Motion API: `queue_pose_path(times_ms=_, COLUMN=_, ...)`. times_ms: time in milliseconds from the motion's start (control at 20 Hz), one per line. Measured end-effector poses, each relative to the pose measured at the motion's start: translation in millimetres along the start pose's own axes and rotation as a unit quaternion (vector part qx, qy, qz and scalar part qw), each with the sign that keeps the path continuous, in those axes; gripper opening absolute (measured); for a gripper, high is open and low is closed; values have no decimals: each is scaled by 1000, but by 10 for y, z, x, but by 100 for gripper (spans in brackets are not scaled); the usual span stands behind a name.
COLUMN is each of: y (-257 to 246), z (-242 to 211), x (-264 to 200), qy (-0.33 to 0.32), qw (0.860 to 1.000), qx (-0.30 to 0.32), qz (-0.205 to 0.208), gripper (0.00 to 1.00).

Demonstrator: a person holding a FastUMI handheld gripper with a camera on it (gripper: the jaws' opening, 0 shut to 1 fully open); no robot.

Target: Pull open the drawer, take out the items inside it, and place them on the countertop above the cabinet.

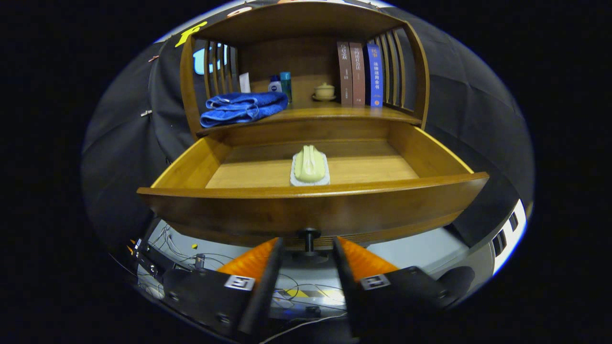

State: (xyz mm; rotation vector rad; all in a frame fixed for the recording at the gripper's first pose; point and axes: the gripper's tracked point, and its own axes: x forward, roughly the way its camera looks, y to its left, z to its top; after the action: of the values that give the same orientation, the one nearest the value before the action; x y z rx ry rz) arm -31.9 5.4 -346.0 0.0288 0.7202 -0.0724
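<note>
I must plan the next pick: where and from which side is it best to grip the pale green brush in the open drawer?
Probably grip the brush across its raised handle ridge, coming from above: it lies flat on the drawer floor, lengthwise away from the tool. The tool's fingers are open either side of the drawer knob.

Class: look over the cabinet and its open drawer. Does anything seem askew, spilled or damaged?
Nothing stands out. The drawer is pulled out level, a pale green item lies flat inside, and the gripper has its jaws apart either side of the knob.
</note>
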Motion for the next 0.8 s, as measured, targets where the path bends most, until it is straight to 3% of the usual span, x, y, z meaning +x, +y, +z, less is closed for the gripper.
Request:
queue_pose_path(times_ms=100, y=-11, z=125, x=-138, qy=-10, qw=1000, qx=12, qz=-1, gripper=99)
queue_pose_path(times_ms=400, y=64, z=984, x=-204, qy=-60, qw=998, qx=20, qz=26, gripper=99)
queue_pose_path(times_ms=650, y=218, z=1610, x=303, qy=-47, qw=997, qx=20, qz=51, gripper=100)
queue_pose_path(times_ms=800, y=248, z=1676, x=714, qy=-4, qw=999, qx=10, qz=51, gripper=99)
